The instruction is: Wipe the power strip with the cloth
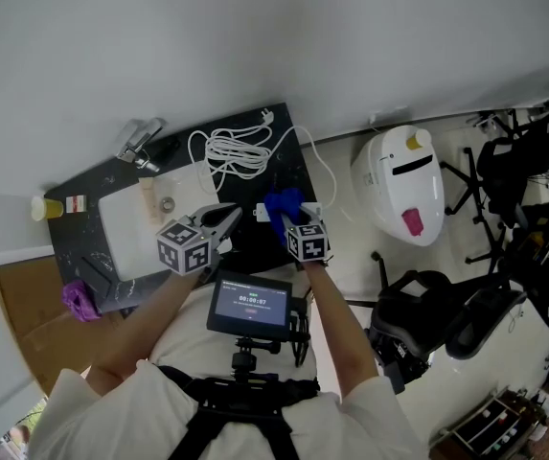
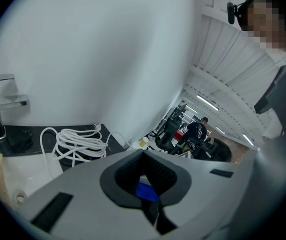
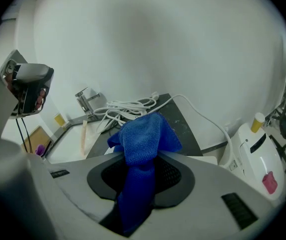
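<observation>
Blue woven cloth (image 3: 143,136) is clamped in the jaws of your right gripper (image 3: 142,158), with its free end bunched past the tips. The white rectangular power strip (image 3: 210,160) lies just below, on the black speckled countertop (image 1: 288,161). Your left gripper (image 2: 143,156) is alongside, its jaws together and empty. Count: two grippers, one cloth, one power strip, one coiled white cable (image 1: 239,151).

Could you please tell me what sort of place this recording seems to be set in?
Probably a kitchenette corner inside an office or workshop: a white sink and chrome faucet sit in a dark counter, while office chairs and a white appliance stand on the floor beside it.
</observation>
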Demonstrator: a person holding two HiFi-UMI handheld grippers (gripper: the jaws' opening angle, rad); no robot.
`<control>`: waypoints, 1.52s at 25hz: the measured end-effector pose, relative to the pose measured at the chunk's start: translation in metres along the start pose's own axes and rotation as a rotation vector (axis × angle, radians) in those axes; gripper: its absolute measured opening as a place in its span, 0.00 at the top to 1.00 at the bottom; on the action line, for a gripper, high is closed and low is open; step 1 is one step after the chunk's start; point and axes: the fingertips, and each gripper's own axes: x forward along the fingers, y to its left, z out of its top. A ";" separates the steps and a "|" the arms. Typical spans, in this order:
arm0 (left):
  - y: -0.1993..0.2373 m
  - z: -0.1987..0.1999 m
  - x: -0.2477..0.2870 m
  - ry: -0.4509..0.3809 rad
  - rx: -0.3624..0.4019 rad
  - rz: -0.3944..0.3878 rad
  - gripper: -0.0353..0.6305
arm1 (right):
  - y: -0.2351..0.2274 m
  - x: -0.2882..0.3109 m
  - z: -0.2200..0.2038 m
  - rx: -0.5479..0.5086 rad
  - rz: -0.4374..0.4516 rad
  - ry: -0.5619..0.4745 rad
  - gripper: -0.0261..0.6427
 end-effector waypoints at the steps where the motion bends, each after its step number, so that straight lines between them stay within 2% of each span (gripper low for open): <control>1: 0.000 0.000 0.000 0.000 0.000 0.000 0.94 | -0.002 -0.001 0.000 0.001 -0.002 0.000 0.81; 38: -0.003 -0.002 0.002 0.001 0.001 -0.001 0.94 | -0.044 -0.023 -0.007 0.028 -0.055 -0.018 0.81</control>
